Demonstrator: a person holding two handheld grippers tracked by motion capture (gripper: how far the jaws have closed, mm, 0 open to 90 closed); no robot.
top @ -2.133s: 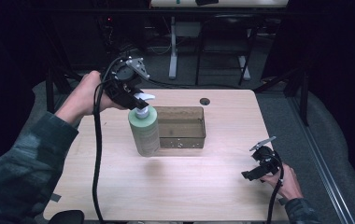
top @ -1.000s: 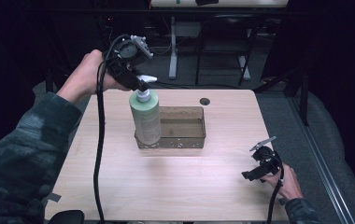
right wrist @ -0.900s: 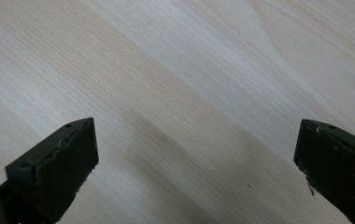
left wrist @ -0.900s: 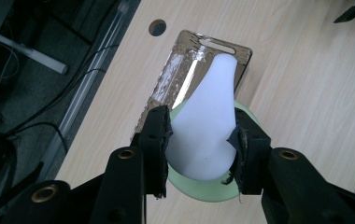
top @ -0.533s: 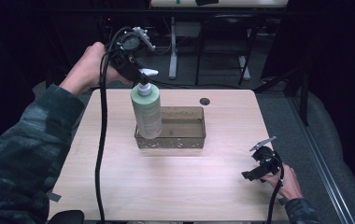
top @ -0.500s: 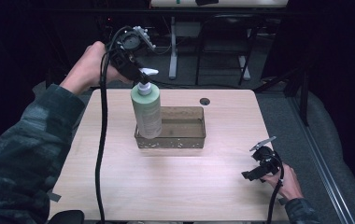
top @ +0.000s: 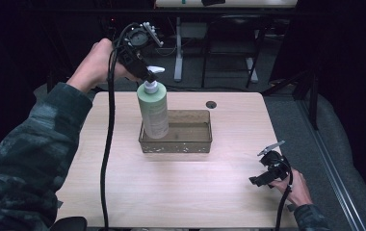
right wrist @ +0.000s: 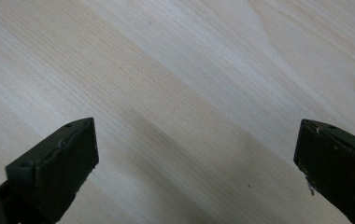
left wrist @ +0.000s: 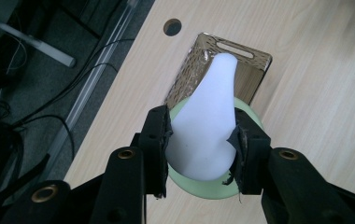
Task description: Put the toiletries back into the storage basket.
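Pump bottle, upright, base at the left end of the brown tray on the worktop. Clamped at its white pump head by the left tool. Best lowered straight and level (no tilt), released once seated. Right tool parked near the worktop's right edge, jaws apart. Seen from the left gripper view, not from above: both pads pressing the pump.

1 bottle, 1 tray, 2 tools

Left gripper clamped, raised; right gripper agape, low.
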